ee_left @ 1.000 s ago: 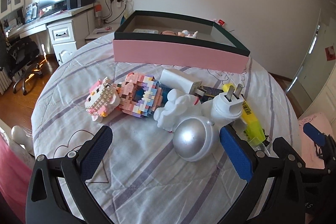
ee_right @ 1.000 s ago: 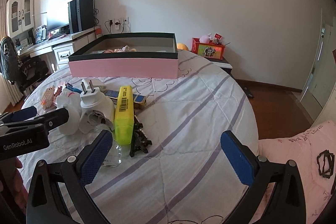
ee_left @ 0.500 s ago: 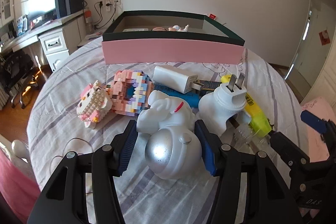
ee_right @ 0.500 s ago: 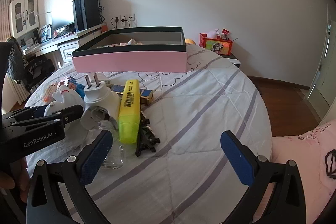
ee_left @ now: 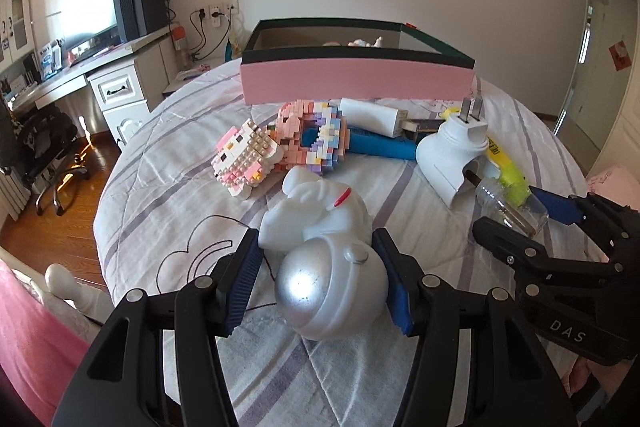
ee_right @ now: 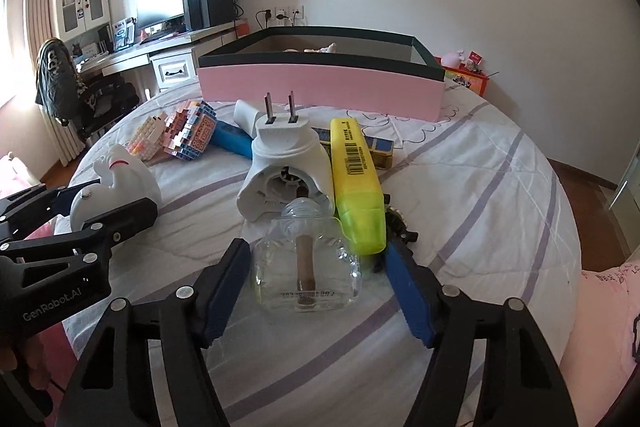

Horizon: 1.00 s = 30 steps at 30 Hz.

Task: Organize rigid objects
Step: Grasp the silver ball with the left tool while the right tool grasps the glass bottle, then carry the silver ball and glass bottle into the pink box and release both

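Note:
A white astronaut figure with a silver helmet (ee_left: 332, 291) lies on the striped quilt, and my left gripper (ee_left: 316, 239) is shut on it, both blue pads pressing its sides. A clear glass bottle (ee_right: 306, 267) lies on its side between the jaws of my right gripper (ee_right: 316, 247). Those jaws are closing; the left pad is close to the glass and a gap shows at the right pad. The pink box with a dark green rim (ee_right: 320, 87) stands open at the back with a few small items inside.
Beyond the bottle lie a white plug-in device (ee_right: 286, 163), a yellow highlighter (ee_right: 356, 179) and a black clip (ee_right: 400, 227). Two block toys (ee_left: 244, 155), a white charger (ee_left: 372, 115) and a blue item (ee_left: 380, 145) lie before the box. A desk (ee_left: 120, 83) stands left of the bed.
The left jaws closed on the astronaut figure and have stayed on it. The right gripper moved forward and down over the glass bottle, and its jaws have narrowed around it.

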Available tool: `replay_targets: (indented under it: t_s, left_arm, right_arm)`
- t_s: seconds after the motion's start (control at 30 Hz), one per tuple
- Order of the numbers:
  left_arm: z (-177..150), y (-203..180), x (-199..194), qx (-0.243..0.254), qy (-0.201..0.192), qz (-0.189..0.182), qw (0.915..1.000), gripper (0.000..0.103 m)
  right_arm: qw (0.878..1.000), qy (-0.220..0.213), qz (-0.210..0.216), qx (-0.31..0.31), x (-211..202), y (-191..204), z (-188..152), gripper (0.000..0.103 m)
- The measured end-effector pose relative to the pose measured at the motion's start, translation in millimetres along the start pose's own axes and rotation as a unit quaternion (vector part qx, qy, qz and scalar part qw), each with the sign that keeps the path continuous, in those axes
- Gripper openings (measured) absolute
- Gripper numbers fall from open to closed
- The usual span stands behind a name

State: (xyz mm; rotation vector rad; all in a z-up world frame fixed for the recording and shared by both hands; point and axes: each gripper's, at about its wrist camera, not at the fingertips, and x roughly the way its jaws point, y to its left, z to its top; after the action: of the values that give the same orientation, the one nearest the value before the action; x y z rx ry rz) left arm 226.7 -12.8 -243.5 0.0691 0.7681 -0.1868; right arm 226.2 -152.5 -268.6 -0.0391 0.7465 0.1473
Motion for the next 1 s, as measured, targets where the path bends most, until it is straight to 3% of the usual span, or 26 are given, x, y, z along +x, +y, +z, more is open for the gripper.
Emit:
replay_targets:
  t_s: [0.13,0.17,0.37,0.63,0.77,1.0]
  left_arm:
    - [-1.0,-6.3,3.5,0.006,-0.006,0.006,0.9999,0.054]
    - [0.0,-6.7,2.4,0.007,-0.009,0.005,0.9999,0.053]
    - [0.8,-12.6,-3.8,0.012,-0.02,-0.001,0.9997,0.053]
    - [19.1,-21.9,-31.0,0.019,-0.061,-0.018,0.9978,0.053]
    - [41.9,-26.2,-42.4,0.026,-0.083,-0.031,0.9957,0.053]
    - [116.6,-27.8,-37.1,0.047,-0.128,-0.026,0.9903,0.053]
  right_arm:
    - [1.0,0.002,0.007,-0.004,4.8,-0.5,0.2,0.062]
    - [1.0,0.002,0.012,-0.005,3.7,-0.4,-0.4,0.051]
    - [1.0,-0.004,0.027,0.003,-10.2,-6.9,-1.2,0.052]
    - [0.998,-0.053,0.031,-0.002,-43.3,-13.0,14.5,0.052]
    - [0.997,-0.077,0.029,-0.008,-51.4,-13.2,37.2,0.052]
    - [0.992,-0.122,0.025,-0.029,-49.4,-16.9,104.3,0.052]
